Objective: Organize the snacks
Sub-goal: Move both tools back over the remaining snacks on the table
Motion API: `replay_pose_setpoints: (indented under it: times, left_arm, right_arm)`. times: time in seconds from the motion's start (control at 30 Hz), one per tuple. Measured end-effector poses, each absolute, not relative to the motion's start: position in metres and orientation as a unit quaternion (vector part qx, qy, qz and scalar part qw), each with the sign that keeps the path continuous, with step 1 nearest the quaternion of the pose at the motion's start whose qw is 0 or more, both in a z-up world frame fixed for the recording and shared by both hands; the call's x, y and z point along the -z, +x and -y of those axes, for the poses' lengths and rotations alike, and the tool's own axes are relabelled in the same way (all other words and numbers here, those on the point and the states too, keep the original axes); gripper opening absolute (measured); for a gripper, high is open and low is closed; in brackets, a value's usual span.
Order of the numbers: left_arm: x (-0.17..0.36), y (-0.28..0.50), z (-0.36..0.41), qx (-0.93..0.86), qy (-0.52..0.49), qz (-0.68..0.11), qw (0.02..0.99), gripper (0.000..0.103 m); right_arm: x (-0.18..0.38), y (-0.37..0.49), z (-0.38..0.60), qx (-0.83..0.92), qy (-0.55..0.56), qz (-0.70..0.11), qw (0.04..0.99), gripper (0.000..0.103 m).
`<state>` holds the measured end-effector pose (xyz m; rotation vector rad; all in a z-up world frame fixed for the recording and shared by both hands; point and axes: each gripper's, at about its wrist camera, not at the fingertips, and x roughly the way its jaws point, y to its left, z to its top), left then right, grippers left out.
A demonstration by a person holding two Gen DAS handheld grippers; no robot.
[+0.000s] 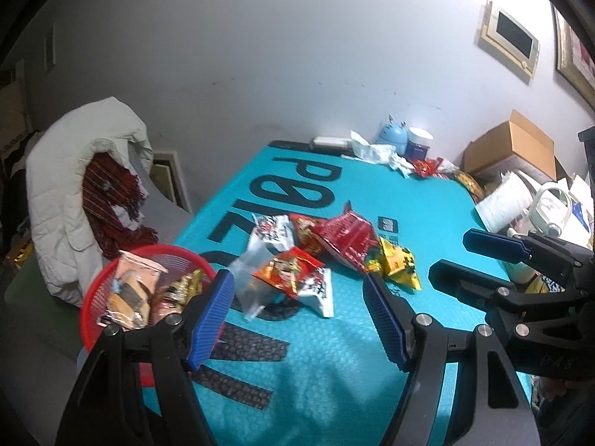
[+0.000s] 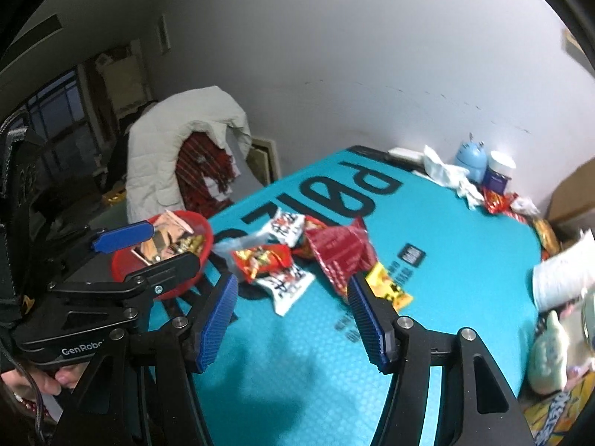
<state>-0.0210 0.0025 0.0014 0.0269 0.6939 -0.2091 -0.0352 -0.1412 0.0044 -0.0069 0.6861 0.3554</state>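
The left gripper [image 1: 299, 314] hangs over the teal mat [image 1: 334, 371] with its blue pads [image 1: 212, 319] spread wide, holding nothing. The right gripper [image 2: 292, 321] is likewise wide open and empty. Just ahead lies a heap of snack packets [image 1: 316, 249] — red, white, yellow — and left of it a red basket [image 1: 93, 297] with several packets inside.

Lived-in home: coat-draped chair [image 1: 85, 193], framed pictures [image 1: 509, 41].
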Motion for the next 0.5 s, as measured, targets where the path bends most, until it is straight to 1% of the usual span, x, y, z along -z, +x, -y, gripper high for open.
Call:
replay_pose_setpoints:
  times: [0.5]
  left_arm:
    - [0.032, 0.017, 0.03, 0.13, 0.014, -0.388, 0.912, 0.071]
  right_arm:
    - [0.028, -0.006, 0.179, -0.145, 0.035, -0.374, 0.915, 0.062]
